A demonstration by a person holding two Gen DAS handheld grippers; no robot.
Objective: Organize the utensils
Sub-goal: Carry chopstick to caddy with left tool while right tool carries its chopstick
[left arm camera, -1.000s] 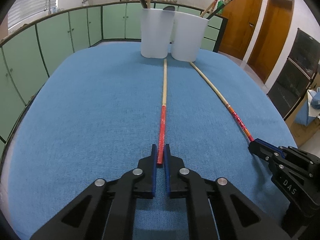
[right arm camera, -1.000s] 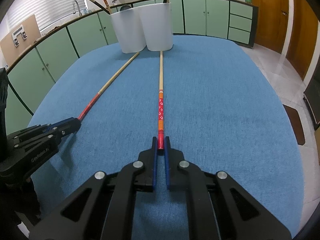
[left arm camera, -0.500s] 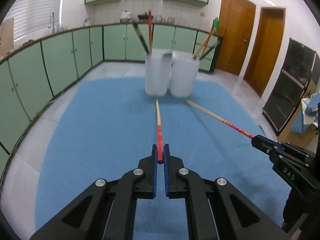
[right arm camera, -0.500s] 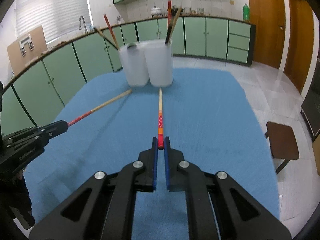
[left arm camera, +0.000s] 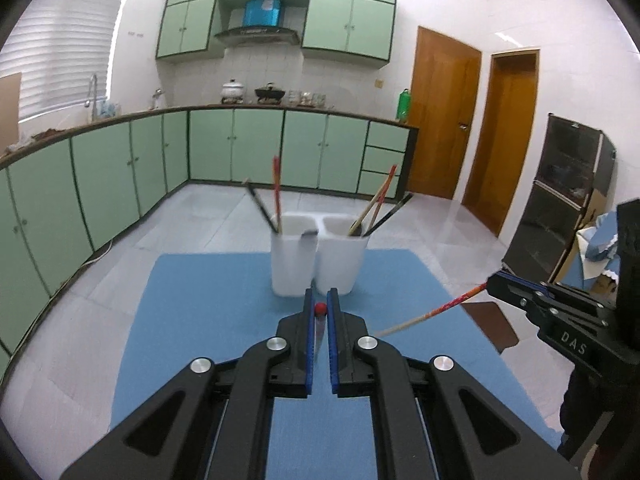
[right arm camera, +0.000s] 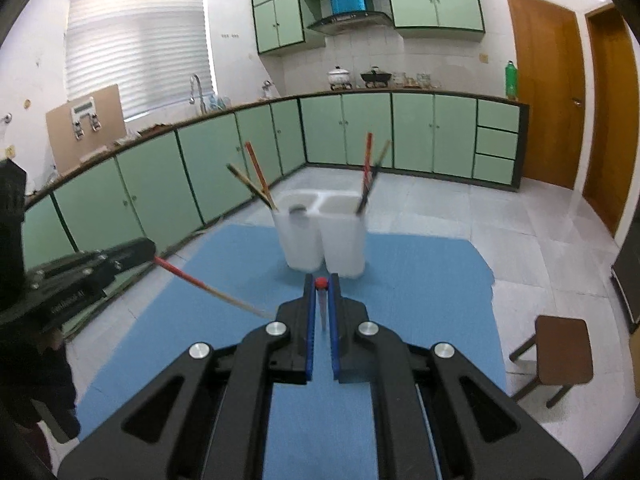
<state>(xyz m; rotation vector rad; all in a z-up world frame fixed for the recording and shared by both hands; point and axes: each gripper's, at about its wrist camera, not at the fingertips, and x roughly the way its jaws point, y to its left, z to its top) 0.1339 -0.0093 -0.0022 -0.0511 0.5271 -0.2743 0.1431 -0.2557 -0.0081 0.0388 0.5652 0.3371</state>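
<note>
Each gripper holds one red-handled chopstick lifted high above the blue table. My left gripper [left arm camera: 319,307] is shut on a chopstick whose red end [left arm camera: 319,309] shows between the tips; it also shows in the right wrist view [right arm camera: 200,283]. My right gripper [right arm camera: 321,283] is shut on the other chopstick, red end [right arm camera: 320,283] between its tips; its shaft shows in the left wrist view [left arm camera: 432,314]. Two white cups [left arm camera: 318,258] stand side by side at the table's far end, each holding a few chopsticks.
The blue cloth table [left arm camera: 208,320] lies well below both grippers. A brown stool [right arm camera: 560,356] stands on the floor to the right. Green kitchen cabinets [left arm camera: 240,148] line the back and left walls, and a dark cabinet [left arm camera: 568,200] stands at the right.
Both grippers have risen high and tilted, lifting their chopsticks off the table; the chopsticks now hang pointing down and the cups look farther away.
</note>
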